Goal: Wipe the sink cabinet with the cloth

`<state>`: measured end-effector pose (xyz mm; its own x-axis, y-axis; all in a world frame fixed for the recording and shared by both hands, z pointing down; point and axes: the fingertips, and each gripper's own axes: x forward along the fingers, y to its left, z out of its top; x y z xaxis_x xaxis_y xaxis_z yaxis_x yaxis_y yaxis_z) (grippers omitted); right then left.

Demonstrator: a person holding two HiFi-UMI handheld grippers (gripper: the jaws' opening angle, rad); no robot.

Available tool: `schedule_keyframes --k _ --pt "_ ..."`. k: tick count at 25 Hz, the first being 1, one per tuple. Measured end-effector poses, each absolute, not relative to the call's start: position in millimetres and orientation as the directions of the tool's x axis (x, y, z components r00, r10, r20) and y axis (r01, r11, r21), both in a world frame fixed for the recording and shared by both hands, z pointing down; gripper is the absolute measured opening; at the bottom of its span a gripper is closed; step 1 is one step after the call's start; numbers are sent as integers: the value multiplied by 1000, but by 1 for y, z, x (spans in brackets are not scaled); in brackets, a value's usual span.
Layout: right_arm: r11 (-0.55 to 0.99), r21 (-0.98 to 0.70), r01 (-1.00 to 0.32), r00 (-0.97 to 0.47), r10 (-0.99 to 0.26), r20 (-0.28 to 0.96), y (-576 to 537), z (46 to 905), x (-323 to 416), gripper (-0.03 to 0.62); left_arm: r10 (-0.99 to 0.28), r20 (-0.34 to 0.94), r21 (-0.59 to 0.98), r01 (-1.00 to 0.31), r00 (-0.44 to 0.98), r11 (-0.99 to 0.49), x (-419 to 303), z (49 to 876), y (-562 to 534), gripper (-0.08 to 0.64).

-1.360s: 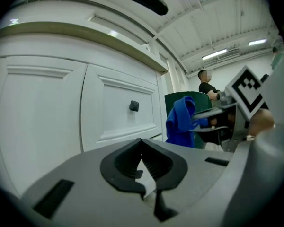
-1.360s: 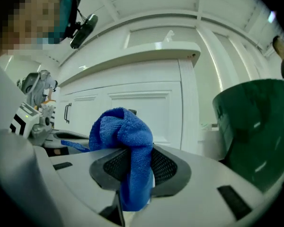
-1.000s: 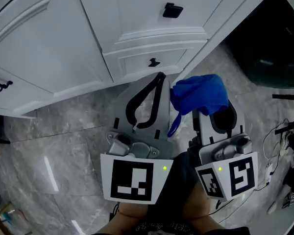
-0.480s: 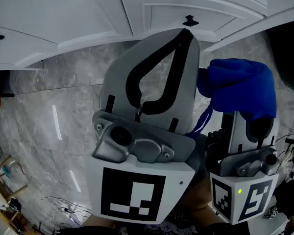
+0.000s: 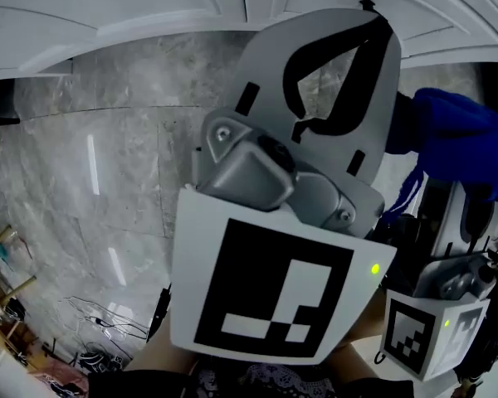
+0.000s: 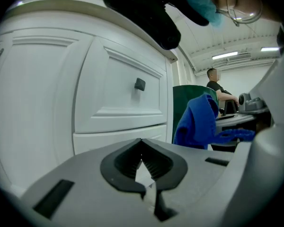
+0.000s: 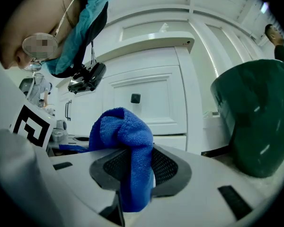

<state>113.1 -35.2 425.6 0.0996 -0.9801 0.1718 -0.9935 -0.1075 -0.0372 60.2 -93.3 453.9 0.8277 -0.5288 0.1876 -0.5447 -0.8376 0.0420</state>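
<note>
while the left gripper holds its 2 jaws closed at the tips, only a small diamond-shaped gap shows between the ribbed black pads, and nothing sits in it. its body is smooth matte grey plastic, and its white cube carries a bold black square marker. the right gripper is clamped on the cloth, a deep blue, nubby microfibre piece bunched into a soft rounded hump above the jaws, with a fold hanging down between the textured pads. the sink cabinet stands just ahead of both grippers: glossy white panels with raised rectangular mouldings and a small dark square knob on the drawer front. the cloth is apart from the cabinet, not touching it. the floor is polished grey marble-look tile with pale veins and streaks of reflected light. a dark green, glossy rounded object stands to the right of the cabinet. compared with 0.5 s ago, the left gripper fills far more of the head view, the cloth sits further toward the right edge, and less of the cabinet shows.
</note>
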Motion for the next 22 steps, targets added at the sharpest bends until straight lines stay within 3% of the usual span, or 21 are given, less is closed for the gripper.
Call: schedule_keyframes --k 7,22 --pt "-82 -57 -995 71 -984 166 -35 424 103 115 -425 243 31 -445 872 -895 71 464 -76 0" --pt "-79 -84 -993 66 -986 152 -31 421 104 115 -430 247 15 -447 868 -894 75 465 -77 0"
